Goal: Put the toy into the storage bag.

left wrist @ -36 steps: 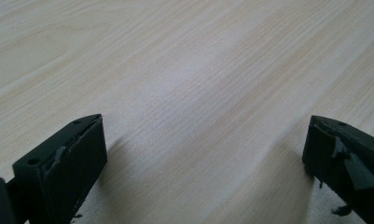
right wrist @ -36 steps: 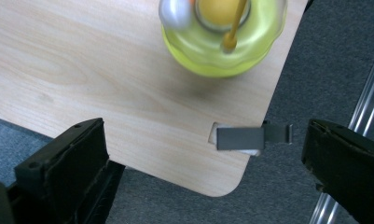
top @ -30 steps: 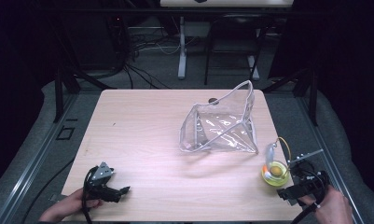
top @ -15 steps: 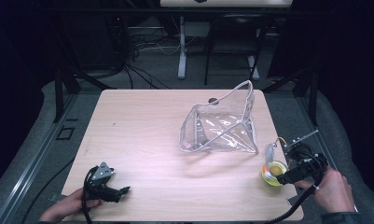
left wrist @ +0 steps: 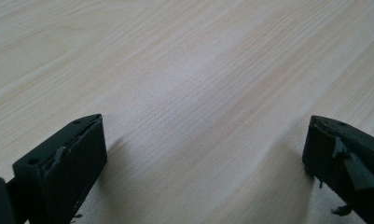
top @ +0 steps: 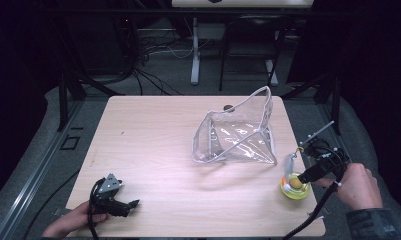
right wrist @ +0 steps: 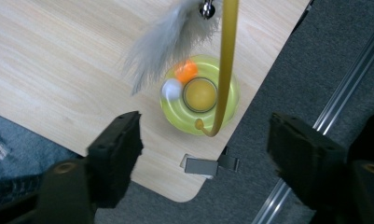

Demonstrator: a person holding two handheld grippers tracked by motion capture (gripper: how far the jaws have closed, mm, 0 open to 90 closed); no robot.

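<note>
A round yellow-green toy [top: 294, 188] with an orange and a white ball in its ring stands near the table's front right corner. From it a yellow wire arc [right wrist: 227, 60] rises to a grey feather [right wrist: 168, 39] and a small bell. My right gripper [top: 304, 177] hangs above the toy [right wrist: 199, 95], pointing down. Its jaws have just been closing, but they stand apart with nothing between the pads [right wrist: 208, 154]. My left gripper [top: 132, 204] lies at the front left, its jaws [left wrist: 203, 154] wide over bare wood. A clear plastic pouch [top: 235, 135] stands open at centre right.
The wooden table [top: 153, 145] has its right edge and rounded front corner close beside the toy. A metal clip [right wrist: 210, 165] sits under that corner, above grey floor and a rail [right wrist: 334, 102]. A small dark thing [top: 228, 107] lies behind the pouch.
The right hand has risen and shifted away from the front edge, so its gripper now hangs over the toy. The left gripper and the pouch have not moved.
</note>
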